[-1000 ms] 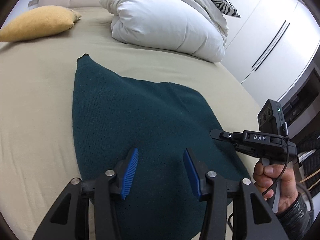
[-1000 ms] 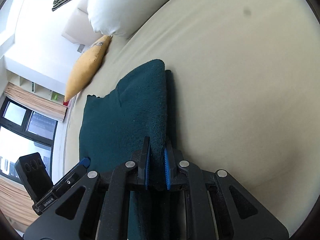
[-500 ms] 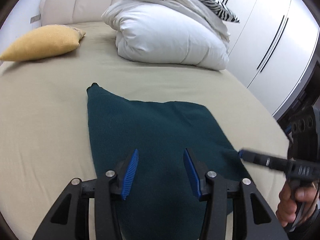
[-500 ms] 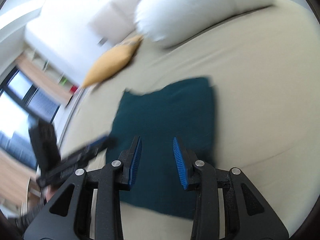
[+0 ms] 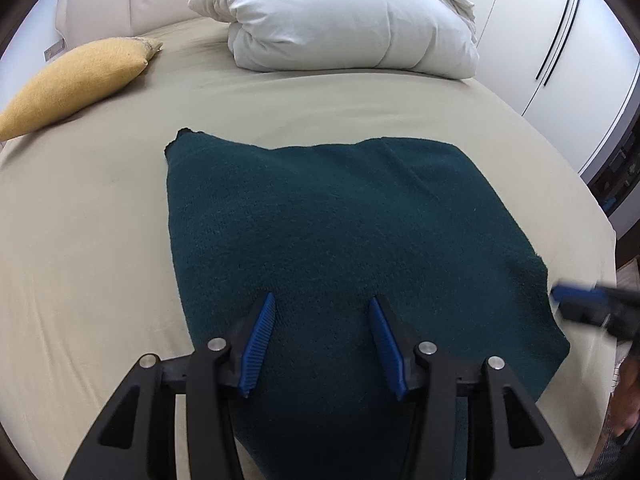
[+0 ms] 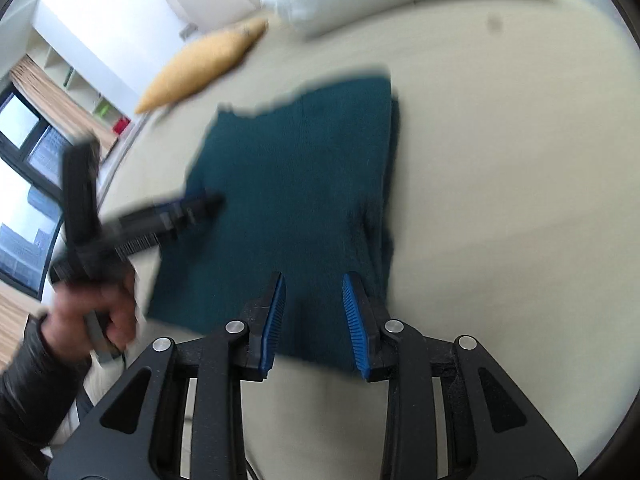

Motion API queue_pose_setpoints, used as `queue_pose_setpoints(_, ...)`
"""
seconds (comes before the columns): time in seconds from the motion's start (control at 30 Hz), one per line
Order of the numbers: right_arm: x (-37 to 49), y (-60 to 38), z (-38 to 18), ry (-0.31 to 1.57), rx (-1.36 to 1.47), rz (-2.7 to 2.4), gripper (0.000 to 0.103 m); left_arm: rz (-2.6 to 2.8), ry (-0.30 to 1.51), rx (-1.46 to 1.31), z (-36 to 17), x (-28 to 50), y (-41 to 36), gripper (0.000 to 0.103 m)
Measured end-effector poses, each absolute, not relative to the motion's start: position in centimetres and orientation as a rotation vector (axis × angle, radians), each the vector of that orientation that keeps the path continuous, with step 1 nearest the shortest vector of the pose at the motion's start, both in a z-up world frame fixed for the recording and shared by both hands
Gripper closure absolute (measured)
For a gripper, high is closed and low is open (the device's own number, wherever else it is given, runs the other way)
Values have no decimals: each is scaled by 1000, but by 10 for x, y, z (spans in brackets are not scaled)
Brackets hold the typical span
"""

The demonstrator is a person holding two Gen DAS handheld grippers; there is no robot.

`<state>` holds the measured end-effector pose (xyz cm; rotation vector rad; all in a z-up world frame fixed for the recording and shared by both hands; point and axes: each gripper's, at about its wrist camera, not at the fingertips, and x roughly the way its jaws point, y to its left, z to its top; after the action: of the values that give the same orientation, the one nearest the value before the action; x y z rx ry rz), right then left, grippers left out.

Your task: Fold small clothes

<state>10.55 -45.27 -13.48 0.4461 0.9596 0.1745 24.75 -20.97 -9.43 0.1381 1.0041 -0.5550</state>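
Starting at nine o'clock: left gripper [image 5: 322,344] hovers over the teal garment [image 5: 340,232], jaws apart, empty. Dead centre on the bed [image 5: 80,220], the garment lies doubled along one edge; more folds probably remain. At three o'clock, right gripper [image 6: 314,322], apart, empty. Its underlayers are hidden, and motion blur smears the right view.

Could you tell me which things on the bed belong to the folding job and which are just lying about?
Job:
- green knitted cloth
- left hand-held gripper
- right hand-held gripper

Lying about:
- yellow cushion
- white duvet
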Motion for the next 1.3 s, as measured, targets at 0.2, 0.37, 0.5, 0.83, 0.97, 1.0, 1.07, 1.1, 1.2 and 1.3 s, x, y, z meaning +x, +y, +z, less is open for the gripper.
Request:
queue_pose_setpoints(0.2, 177, -442, -108, 957, 403, 243, 73, -545, 1002, 174, -96, 248, -215, 50)
queue_pose_setpoints(0.37, 246, -429, -135, 1084, 461, 263, 73, -550, 1005, 185, -97, 248, -215, 50)
queue_pose_setpoints(0.5, 263, -459, -164, 1061, 607, 242, 87, -558, 1007, 185, -99, 250, -216, 50)
queue_pose_setpoints(0.83, 259, -508, -182, 929, 788, 175, 103, -579, 1007, 163, -104, 255, -217, 50)
queue_pose_setpoints(0.97, 240, -527, -185, 855, 855, 161, 103, -597, 1006, 139, -107, 259, -214, 50)
queue_pose_setpoints(1.0, 233, -533, -183, 839, 863, 132, 103, -599, 1007, 133, -106, 259, -214, 50)
queue_pose_setpoints(1.07, 222, -540, -180, 837, 848, 43, 103, -600, 1006, 129, -106, 259, -214, 51)
queue_pose_setpoints(1.1, 211, -543, -173, 829, 846, 15, 94, -600, 1006, 123, -106, 259, -213, 51)
queue_pose_setpoints(1.2, 181, -533, -141, 792, 817, 5, 93, -601, 1008, 104, -105, 258, -211, 51)
queue_pose_setpoints(1.3, 161, -496, -120, 816, 803, 194, 92, -603, 1015, 74, -103, 258, -207, 51)
